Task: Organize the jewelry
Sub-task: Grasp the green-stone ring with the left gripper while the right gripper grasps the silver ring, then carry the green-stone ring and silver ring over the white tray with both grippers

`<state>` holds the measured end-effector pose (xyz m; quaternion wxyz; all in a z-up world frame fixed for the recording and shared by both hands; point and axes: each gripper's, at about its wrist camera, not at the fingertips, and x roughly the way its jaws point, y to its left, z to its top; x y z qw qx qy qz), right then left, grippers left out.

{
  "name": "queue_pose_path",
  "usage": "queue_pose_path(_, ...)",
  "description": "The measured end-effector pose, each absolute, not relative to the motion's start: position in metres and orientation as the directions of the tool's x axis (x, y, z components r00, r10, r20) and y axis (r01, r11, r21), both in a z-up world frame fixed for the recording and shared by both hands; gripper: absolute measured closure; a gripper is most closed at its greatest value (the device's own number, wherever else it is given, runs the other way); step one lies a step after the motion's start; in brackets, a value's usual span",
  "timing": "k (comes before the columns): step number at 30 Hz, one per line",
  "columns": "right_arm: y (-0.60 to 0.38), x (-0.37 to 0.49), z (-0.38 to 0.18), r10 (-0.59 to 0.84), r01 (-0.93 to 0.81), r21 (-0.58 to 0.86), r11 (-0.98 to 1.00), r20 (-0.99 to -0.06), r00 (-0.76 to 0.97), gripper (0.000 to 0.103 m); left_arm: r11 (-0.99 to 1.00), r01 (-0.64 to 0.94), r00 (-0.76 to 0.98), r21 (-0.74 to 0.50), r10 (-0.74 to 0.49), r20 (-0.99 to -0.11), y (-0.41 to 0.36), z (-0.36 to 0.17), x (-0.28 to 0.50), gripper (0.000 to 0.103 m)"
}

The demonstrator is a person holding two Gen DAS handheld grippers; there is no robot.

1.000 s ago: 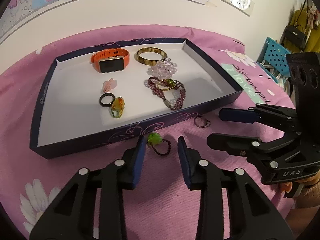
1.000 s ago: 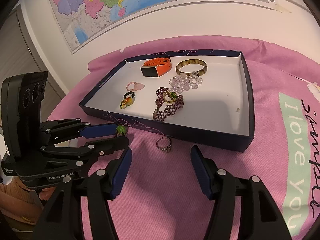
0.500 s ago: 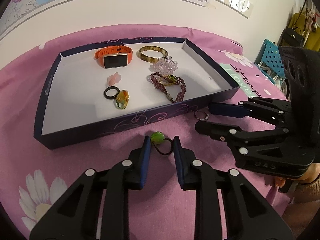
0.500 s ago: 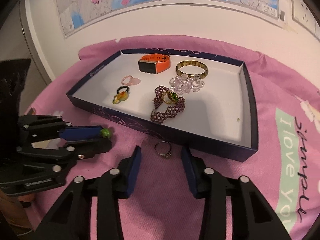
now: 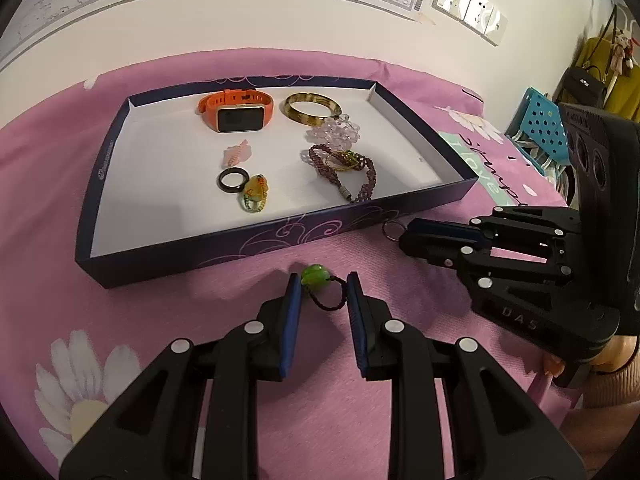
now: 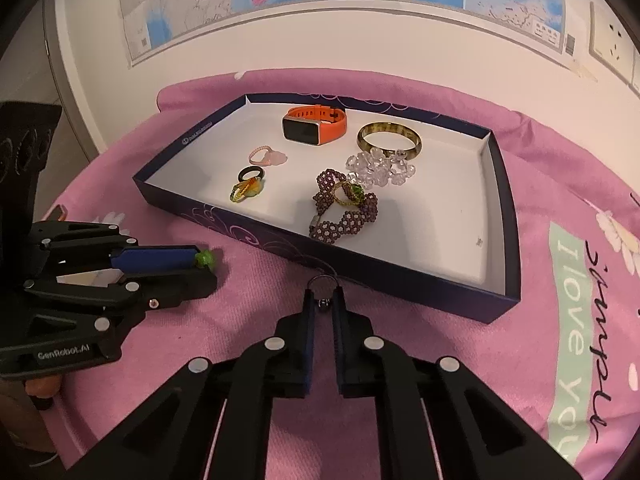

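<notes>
Your right gripper (image 6: 323,303) is closing its jaws down onto the silver ring (image 6: 323,285), which is standing between the blue pads with its band arching above the fingertips and a small stone setting showing low in the narrow gap. The ring is sitting on the pink cloth (image 6: 420,344), just in front of the near wall of the box. From the left wrist view only part of the band is showing past the right gripper's tip (image 5: 394,227).

Your left gripper (image 5: 323,294) is standing narrow around a dark cord ring with a green bead (image 5: 314,275). The cord loop is lying between the blue pads, the bead at the left pad's tip; whether the pads are actually pressing the cord is hard to make out. In the right wrist view only the bead (image 6: 205,259) is peeking past the finger.

The dark blue box (image 5: 280,236) with a white floor is lying open on the cloth. It is holding an orange watch (image 5: 236,114), an amber bangle (image 5: 313,108), a clear bead cluster (image 5: 334,133) touching the bangle, a purple beaded bracelet (image 5: 352,172) with a gold and green ring (image 5: 343,159) resting on it, a pink ring (image 5: 238,153), a black ring (image 5: 231,180) and a yellow-green ring (image 5: 255,193) touching the black one.
</notes>
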<state>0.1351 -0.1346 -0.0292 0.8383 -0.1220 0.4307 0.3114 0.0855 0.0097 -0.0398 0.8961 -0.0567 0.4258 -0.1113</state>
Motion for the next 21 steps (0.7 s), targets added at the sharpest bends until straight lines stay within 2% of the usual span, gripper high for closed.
queue_pose_path(2, -0.138, 0.134, -0.029, 0.430, -0.627, 0.083, 0.774, -0.796, 0.426, 0.096, 0.968, 0.150, 0.613, -0.200, -0.249, -0.750, 0.011, -0.040, 0.085, 0.080)
queue_pose_path(3, -0.139, 0.133, -0.028, 0.439, -0.628, 0.094, 0.773, -0.794, 0.421, 0.100, 0.968, 0.149, 0.614, -0.202, -0.250, -0.749, 0.012, -0.040, 0.085, 0.080)
queue_pose_path(21, -0.158, 0.126, -0.014, 0.524, -0.625, 0.194, 0.756, -0.752, 0.400, 0.100, 0.966, 0.156, 0.630, -0.208, -0.260, -0.732, 0.015, -0.031, 0.078, 0.080)
